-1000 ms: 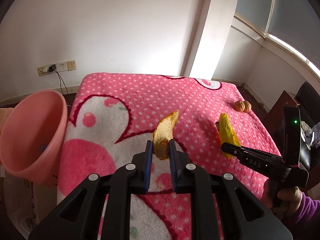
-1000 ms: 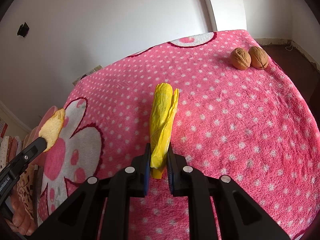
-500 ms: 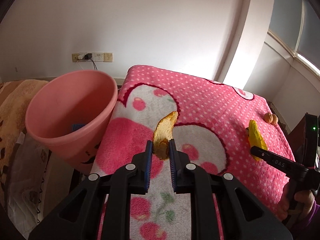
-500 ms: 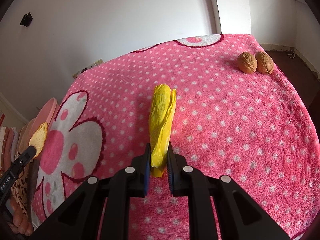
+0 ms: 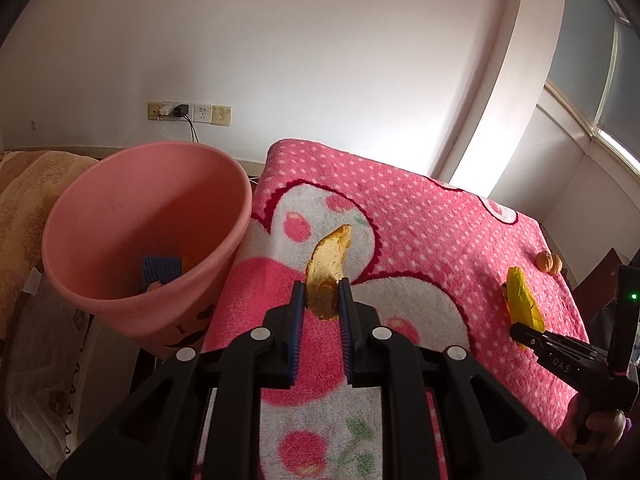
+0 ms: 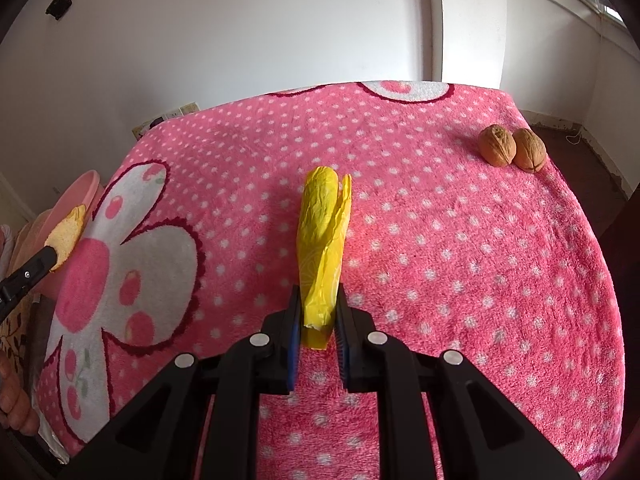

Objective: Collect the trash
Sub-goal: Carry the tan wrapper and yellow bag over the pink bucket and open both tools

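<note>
My left gripper (image 5: 322, 294) is shut on a piece of orange peel (image 5: 328, 268), held above the left edge of the pink dotted blanket (image 5: 420, 232), just right of the pink bin (image 5: 132, 240). The bin holds a blue scrap (image 5: 161, 269) and other bits. My right gripper (image 6: 318, 312) is shut on a crumpled yellow wrapper (image 6: 322, 248) above the middle of the blanket (image 6: 460, 260). The wrapper also shows in the left wrist view (image 5: 522, 302), and the peel in the right wrist view (image 6: 68, 232).
Two walnuts (image 6: 512, 152) lie on the blanket's far right corner. A beige patterned cloth (image 5: 20, 208) lies left of the bin. Wall sockets with a cable (image 5: 188, 114) are behind the bin.
My left gripper has carried the peel left, and the bin now looms larger and closer. My right gripper still holds the wrapper above the blanket, shifted slightly.
</note>
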The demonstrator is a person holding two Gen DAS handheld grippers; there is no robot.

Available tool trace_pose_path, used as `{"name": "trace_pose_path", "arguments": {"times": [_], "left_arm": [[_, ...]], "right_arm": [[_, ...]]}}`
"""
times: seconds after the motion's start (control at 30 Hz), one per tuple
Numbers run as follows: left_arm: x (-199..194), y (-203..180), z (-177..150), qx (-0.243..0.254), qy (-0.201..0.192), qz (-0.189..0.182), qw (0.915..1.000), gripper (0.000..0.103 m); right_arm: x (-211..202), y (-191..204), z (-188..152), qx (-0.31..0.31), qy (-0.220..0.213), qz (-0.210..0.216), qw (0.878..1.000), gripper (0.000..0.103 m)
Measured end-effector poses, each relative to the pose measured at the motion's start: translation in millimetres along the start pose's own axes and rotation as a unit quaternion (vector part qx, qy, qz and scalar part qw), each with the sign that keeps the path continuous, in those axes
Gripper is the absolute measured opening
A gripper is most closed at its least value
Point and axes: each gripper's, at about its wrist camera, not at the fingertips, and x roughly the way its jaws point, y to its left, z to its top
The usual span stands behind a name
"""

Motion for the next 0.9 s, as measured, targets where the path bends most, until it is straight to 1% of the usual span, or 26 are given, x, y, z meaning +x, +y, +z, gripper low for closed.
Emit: {"name": "trace_pose_path", "arguments": {"times": [0.07,0.17,0.27,0.37,0.43,0.53,0.67,0.77,0.83,0.9], "left_arm": [[-1,7,1,-0.001,-0.006,0.007,1.0,0.016],[-5,22,3,-0.011,-0.013,0.018,0.9997,0.016],[-11,38,4,-0.02,-0.021,0.034,0.999,0.016],[-19,56,6,-0.035,-0.032,0.052,0.9975,0.016],[-23,69,8,-0.049,-0.038,0.068,0.9958,0.016],[-27,83,11,-0.07,-0.04,0.082,0.9933,0.016],[-35,99,16,-0.083,-0.055,0.105,0.9895,0.016],[-37,109,19,-0.092,-0.058,0.118,0.987,0.016],[-37,114,21,-0.092,-0.061,0.127,0.9857,0.016],[-36,120,24,-0.095,-0.063,0.133,0.9845,0.016]], "right_arm": [[0,6,0,-0.008,-0.001,-0.008,1.0,0.013],[-4,19,3,-0.021,-0.004,0.005,1.0,0.013],[-9,42,12,-0.045,-0.016,0.041,0.998,0.013],[-14,73,23,-0.078,-0.025,0.08,0.993,0.013],[-13,98,32,-0.108,-0.024,0.102,0.989,0.013],[-11,138,44,-0.159,-0.022,0.13,0.978,0.013],[-11,185,55,-0.21,-0.02,0.164,0.964,0.013],[-5,212,62,-0.228,0.001,0.192,0.955,0.013],[1,227,69,-0.229,0.014,0.207,0.951,0.013],[2,243,74,-0.223,0.019,0.222,0.949,0.013]]}}
